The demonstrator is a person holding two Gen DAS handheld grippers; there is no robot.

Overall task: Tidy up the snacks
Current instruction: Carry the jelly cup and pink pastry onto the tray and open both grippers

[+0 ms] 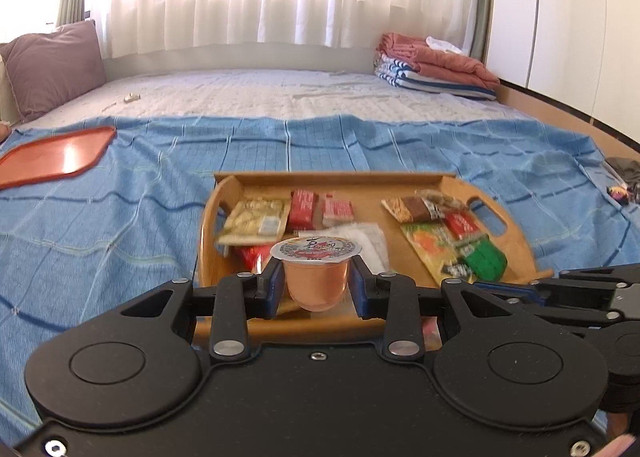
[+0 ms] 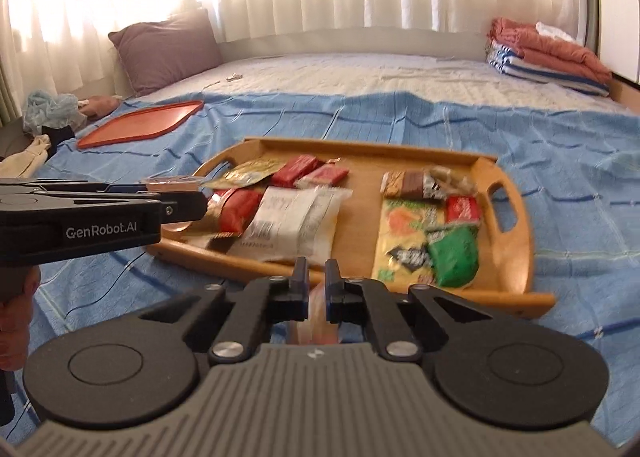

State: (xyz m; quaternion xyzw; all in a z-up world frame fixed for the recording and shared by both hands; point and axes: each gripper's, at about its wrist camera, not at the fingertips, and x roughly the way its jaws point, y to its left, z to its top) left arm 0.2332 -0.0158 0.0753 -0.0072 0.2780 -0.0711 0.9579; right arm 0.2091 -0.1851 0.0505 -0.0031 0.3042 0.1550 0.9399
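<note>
A wooden tray [image 1: 348, 181] with several snack packets lies on the blue blanket; it also shows in the right wrist view [image 2: 516, 257]. My left gripper [image 1: 316, 285] is shut on an orange jelly cup [image 1: 316, 277] with a printed foil lid, held above the tray's near left part. The cup and left gripper [image 2: 188, 203] show from the side in the right wrist view. My right gripper [image 2: 316, 285] is nearly closed on a thin pinkish packet [image 2: 316, 317], just before the tray's near rim. A red tray [image 1: 56, 155] lies empty at far left.
Snacks in the wooden tray: a white packet [image 2: 292, 221], green packet [image 2: 456, 253], red wrappers [image 2: 296, 169], a chocolate bar [image 2: 416, 185]. A purple pillow [image 2: 168, 49] and folded bedding [image 2: 552, 57] sit at the bed's far side. Clothes [image 2: 52, 113] lie at left.
</note>
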